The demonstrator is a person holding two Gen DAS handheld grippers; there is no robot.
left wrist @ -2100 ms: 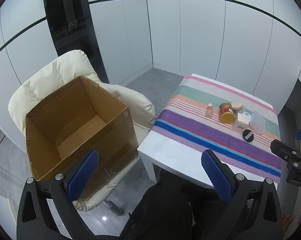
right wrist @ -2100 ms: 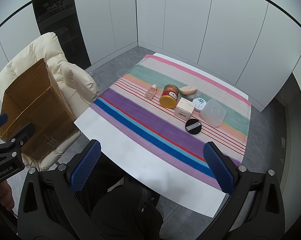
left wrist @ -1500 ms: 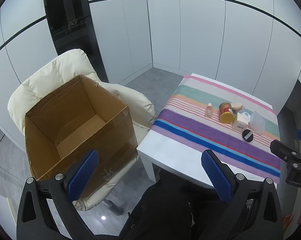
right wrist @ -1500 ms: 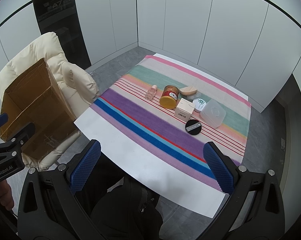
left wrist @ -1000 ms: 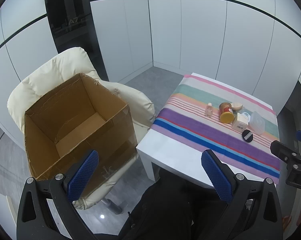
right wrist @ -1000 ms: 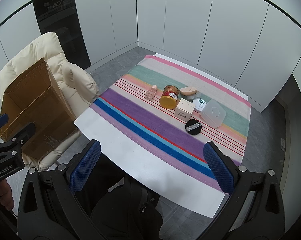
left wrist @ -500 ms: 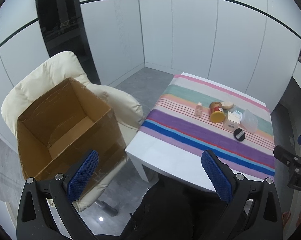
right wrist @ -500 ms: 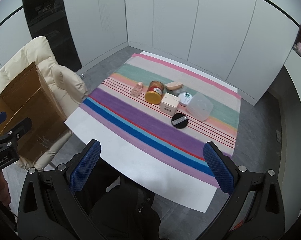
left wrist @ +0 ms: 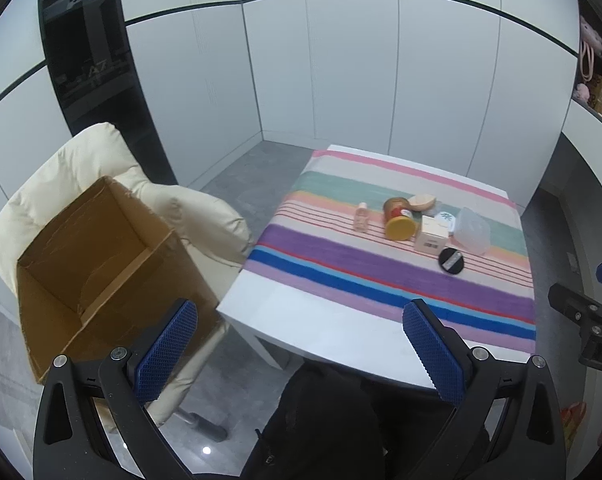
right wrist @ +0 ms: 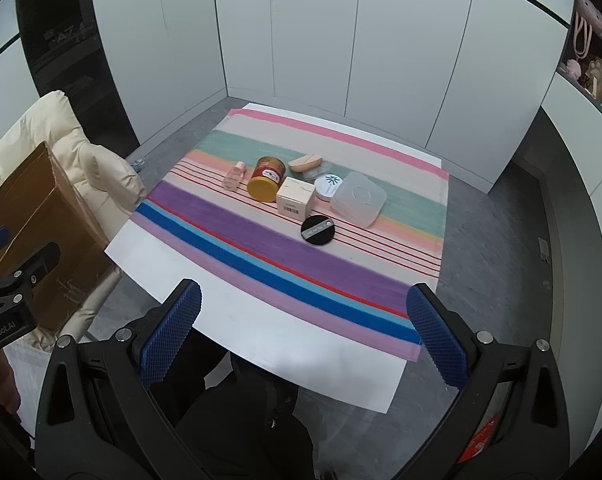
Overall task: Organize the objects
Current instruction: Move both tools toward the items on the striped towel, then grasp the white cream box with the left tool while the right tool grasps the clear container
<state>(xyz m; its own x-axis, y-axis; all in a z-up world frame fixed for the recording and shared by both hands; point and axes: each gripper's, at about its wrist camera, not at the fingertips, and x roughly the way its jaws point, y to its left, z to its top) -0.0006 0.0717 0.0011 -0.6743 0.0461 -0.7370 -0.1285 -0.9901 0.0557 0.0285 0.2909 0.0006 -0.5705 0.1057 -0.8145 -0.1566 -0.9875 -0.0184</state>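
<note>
A group of small items sits on the striped cloth of a white table: a small pink bottle, a yellow-lidded jar on its side, a cream box, a beige sponge, a round white tin, a clear plastic case and a black compact. An open empty cardboard box rests on a cream chair to the left. My left gripper and right gripper are both open and empty, held above the table's near edge.
White cabinet walls enclose the room. A dark glass panel stands behind the chair. Shelves with bags are at the far right. Grey floor surrounds the table. The person's dark clothing is below the grippers.
Both grippers have moved right and a little toward the table; the items appear shifted left and larger in the views. Jaws stay open. No object has moved.
</note>
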